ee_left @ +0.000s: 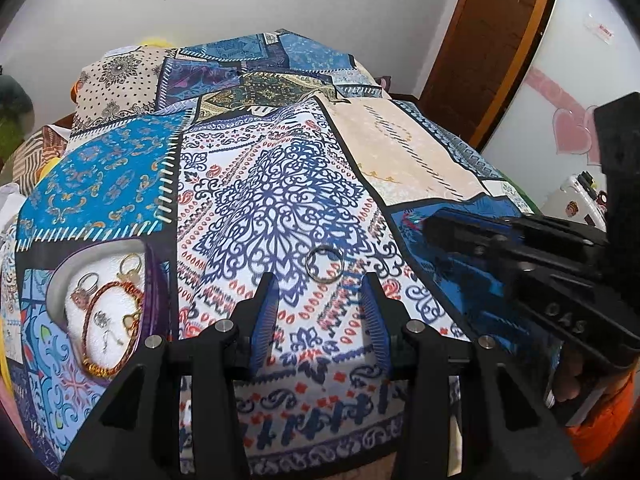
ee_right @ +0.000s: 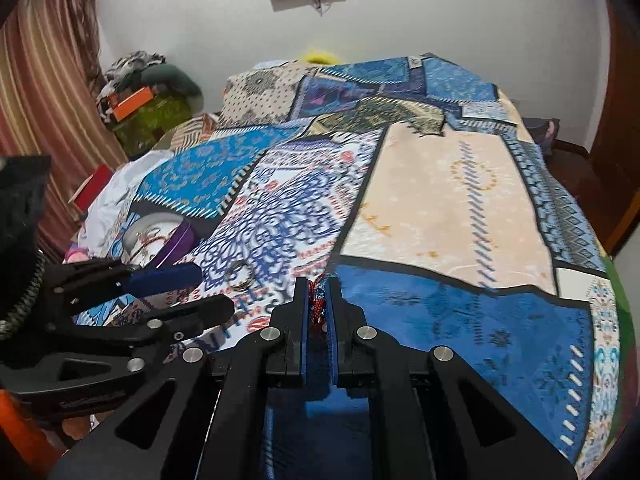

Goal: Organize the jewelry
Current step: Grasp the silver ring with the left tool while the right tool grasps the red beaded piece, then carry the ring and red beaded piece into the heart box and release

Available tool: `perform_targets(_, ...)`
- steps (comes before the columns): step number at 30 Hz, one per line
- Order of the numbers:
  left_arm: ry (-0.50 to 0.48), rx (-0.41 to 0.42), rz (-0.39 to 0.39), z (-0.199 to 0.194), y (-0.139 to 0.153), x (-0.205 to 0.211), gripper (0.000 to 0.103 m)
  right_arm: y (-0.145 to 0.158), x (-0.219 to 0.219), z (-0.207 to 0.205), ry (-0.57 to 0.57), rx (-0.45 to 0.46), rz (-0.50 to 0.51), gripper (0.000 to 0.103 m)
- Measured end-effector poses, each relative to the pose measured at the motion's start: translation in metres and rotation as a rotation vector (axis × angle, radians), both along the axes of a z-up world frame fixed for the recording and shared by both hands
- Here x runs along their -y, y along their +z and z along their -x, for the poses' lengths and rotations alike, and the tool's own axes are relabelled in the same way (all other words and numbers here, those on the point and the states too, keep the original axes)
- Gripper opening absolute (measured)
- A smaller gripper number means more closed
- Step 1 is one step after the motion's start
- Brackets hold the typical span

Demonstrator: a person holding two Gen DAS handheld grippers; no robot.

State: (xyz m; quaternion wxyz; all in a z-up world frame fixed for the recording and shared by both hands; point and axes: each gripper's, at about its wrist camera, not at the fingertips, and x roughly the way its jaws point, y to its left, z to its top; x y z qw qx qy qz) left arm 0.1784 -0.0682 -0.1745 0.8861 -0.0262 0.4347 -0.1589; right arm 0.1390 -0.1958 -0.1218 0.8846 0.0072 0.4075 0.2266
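A plain metal ring point(ee_left: 324, 264) lies flat on the patterned bedspread point(ee_left: 280, 184). My left gripper point(ee_left: 320, 292) is open just short of it, one finger on each side and nothing between the pads. At the left sits a purple-rimmed jewelry box point(ee_left: 100, 300) with white padding, holding a gold-and-red bangle point(ee_left: 110, 320), rings and earrings. My right gripper point(ee_right: 318, 284) is shut on a small red-and-blue braided piece point(ee_right: 319, 300), which is mostly hidden between the blue pads. The right wrist view also shows the left gripper point(ee_right: 200, 290), the ring point(ee_right: 240, 276) and the box point(ee_right: 160, 236).
The bedspread covers a bed that drops off at the near edge. Pillows point(ee_left: 116, 80) lie at the far end. A wooden door point(ee_left: 492, 40) stands at the right, a striped curtain point(ee_right: 40, 100) and piled clutter point(ee_right: 148, 96) at the left. My right gripper point(ee_left: 436, 224) reaches in from the right.
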Motion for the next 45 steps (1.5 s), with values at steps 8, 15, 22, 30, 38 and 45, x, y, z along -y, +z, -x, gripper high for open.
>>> perform_targets(8, -0.001, 0.023, -0.018, -0.008, -0.001, 0.007, 0.02, 0.006, 0.003, 0.0, -0.005, 0.025, 0.003, 0.007)
perform_targets(15, 0.006, 0.053, -0.029, 0.001, 0.007, 0.004, 0.02, 0.012, 0.002, 0.0, -0.003, 0.039, 0.004, 0.007)
perform_targets(22, 0.037, 0.107, -0.016, 0.014, 0.028, -0.012, 0.02, 0.028, -0.006, 0.007, 0.008, 0.073, 0.004, 0.007)
perform_targets(30, 0.085, 0.191, -0.016, 0.036, 0.058, -0.037, 0.02, 0.053, -0.027, 0.015, 0.043, 0.136, 0.0, 0.007)
perform_targets(38, 0.149, 0.255, -0.019, 0.054, 0.078, -0.067, 0.02, 0.072, -0.057, 0.021, 0.097, 0.19, -0.013, 0.007)
perform_targets(45, 0.214, 0.269, -0.02, 0.062, 0.081, -0.098, 0.02, 0.075, -0.089, 0.021, 0.159, 0.199, -0.028, 0.007)
